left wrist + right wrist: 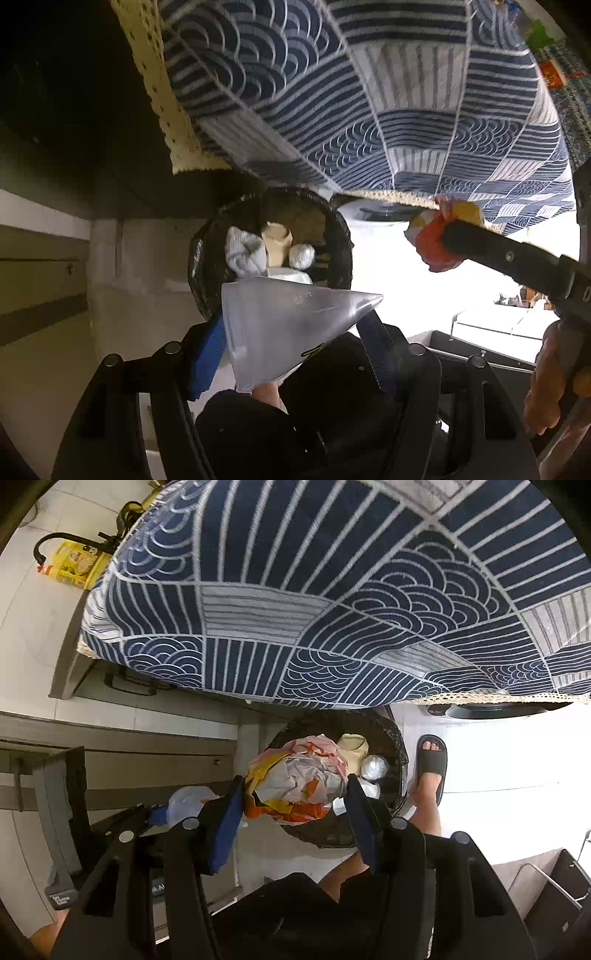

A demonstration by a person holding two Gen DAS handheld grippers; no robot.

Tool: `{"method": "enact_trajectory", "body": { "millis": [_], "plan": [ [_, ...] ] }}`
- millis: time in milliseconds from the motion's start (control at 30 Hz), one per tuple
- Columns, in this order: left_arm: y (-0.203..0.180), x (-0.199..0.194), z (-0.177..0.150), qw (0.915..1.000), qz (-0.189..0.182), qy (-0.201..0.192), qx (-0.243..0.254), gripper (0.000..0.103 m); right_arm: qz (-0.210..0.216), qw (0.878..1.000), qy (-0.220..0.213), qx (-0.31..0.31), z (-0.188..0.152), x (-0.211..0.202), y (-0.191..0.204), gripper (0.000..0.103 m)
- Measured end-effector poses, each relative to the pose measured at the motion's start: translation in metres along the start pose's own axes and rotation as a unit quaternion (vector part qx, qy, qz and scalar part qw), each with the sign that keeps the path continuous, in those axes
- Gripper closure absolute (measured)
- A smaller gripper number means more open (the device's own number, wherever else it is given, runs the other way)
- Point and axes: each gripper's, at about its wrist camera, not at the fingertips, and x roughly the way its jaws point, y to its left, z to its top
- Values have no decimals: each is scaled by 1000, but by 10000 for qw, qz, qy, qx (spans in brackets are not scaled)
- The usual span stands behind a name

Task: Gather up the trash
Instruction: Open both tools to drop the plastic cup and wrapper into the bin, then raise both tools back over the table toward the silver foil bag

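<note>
Holding both loads over the bin [388,734] for dropping: left gripper [295,332] fingers clamped on silver wrapper [288,325], right gripper [291,805] fingers clamped on crumpled paper [299,779], beside table [332,609] edge.

One round black-lined trash bin [400,755], centre of frame. Inside it: one foil ball [373,767], one beige paper cup [352,751], one white crumpled tissue [245,253]. One crumpled orange-yellow paper wrapper [295,784]. One silver triangular foil packet [284,325]. One yellow container [75,566], upper left.
</note>
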Motion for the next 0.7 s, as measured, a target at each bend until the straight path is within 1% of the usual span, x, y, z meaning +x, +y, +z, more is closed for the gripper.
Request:
{"method": "enact_trajectory", "body": {
  "millis": [200,300,367,400,433,700],
  "plan": [
    [0,10,1,9999,-22,112,-70,36,45,10000,45,6,9,8,0,48],
    [1,15,5,9997,-14,226,-93,34,147,9999,31,48,13,8,1,43],
    [-1,16,8,9997,91,228,-53,24,195,9998,17,98,16,9,0,34],
    [-1,15,10,9997,126,196,-45,16,227,9996,6,136,17,9,0,31],
    [0,14,12,9997,111,179,-76,15,242,9996,-3,153,19,9,-1,29],
    [10,5,21,9996,145,78,-221,15,201,9996,-52,194,24,4,0,29]
  ]
}}
